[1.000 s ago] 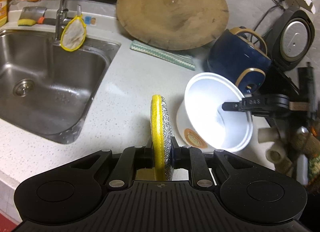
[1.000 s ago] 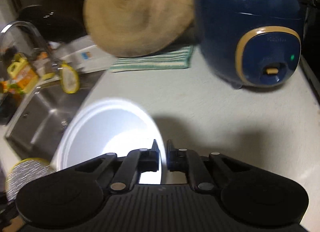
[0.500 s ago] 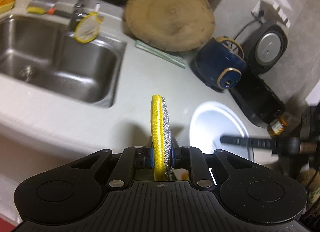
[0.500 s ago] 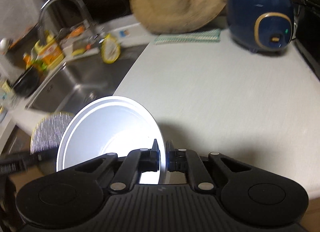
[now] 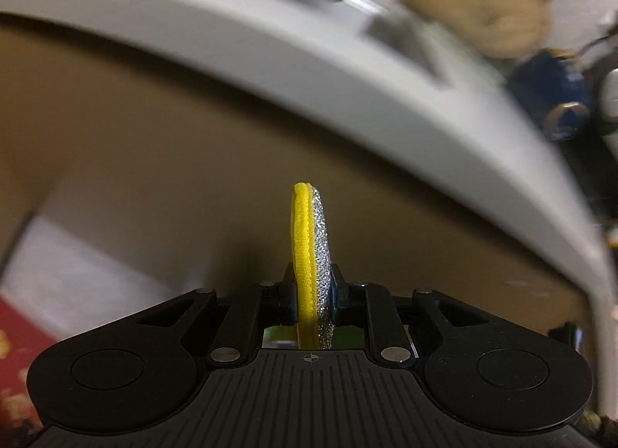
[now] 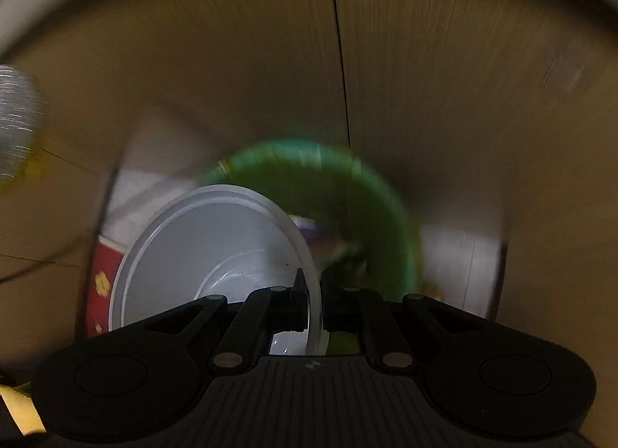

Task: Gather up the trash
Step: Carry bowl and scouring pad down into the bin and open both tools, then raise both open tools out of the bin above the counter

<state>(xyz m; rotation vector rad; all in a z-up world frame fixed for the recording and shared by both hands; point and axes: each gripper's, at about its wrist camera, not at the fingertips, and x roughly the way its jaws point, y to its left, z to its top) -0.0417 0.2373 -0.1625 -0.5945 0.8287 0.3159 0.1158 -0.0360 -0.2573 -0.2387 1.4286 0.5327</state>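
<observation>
The left hand-held gripper [image 5: 312, 285] is clamped on a round scouring pad [image 5: 310, 255], yellow on one face and silver glitter on the other, which stands on edge between the two fingers and sticks straight out ahead of them. Above and beyond that gripper runs the pale edge of the counter [image 5: 270, 50], with a brown cabinet front [image 5: 154, 146] below it; farther off to the upper right, blurred, sit a round wooden board [image 5: 475, 4] and a dark blue rice cooker [image 5: 552, 96]. The right hand-held gripper [image 6: 311, 299] is pinched on the rim of a white plastic bowl [image 6: 201, 251], one finger inside the rim and one outside, so the bowl hangs to the left of the fingers with its open mouth facing the camera. Just ahead of this gripper and a little to the right is a green-rimmed bin [image 6: 347, 185], smeared by motion, with what looks like scraps inside, too blurred to make out. Brown cabinet doors [image 6: 444, 81] fill the background, a dark seam running down between them. At the far left of the right wrist view the silver face of the pad shows again, well apart from the bowl.
</observation>
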